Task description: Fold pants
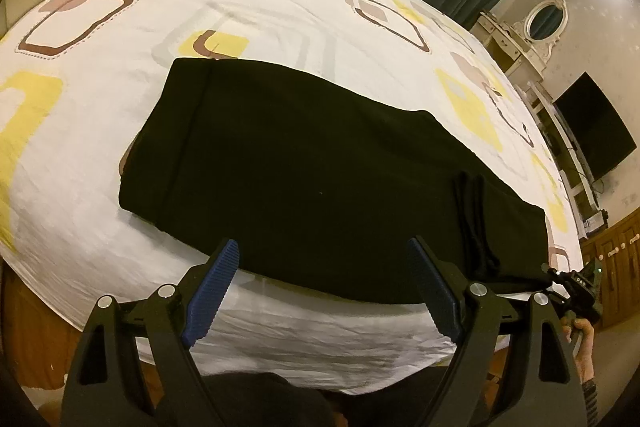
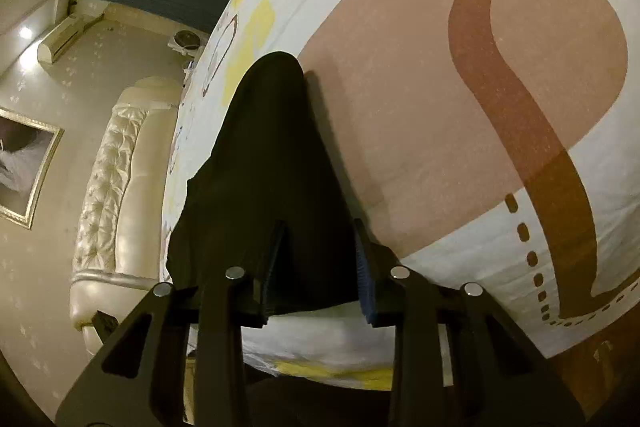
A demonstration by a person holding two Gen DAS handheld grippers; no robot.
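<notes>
right gripper has its jaws narrowed around the end of the black pants, the cloth between the pads; whether they pinch yet we cannot tell. we judge it takes this end to carry it over. the pants lie flat across the bed near its front edge. our left gripper hangs wide, holding nothing, just above that near hem.

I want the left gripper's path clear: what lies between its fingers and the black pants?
Only bare bed sheet, seen in the left wrist view. The left gripper hangs open just short of the black pants.
</notes>
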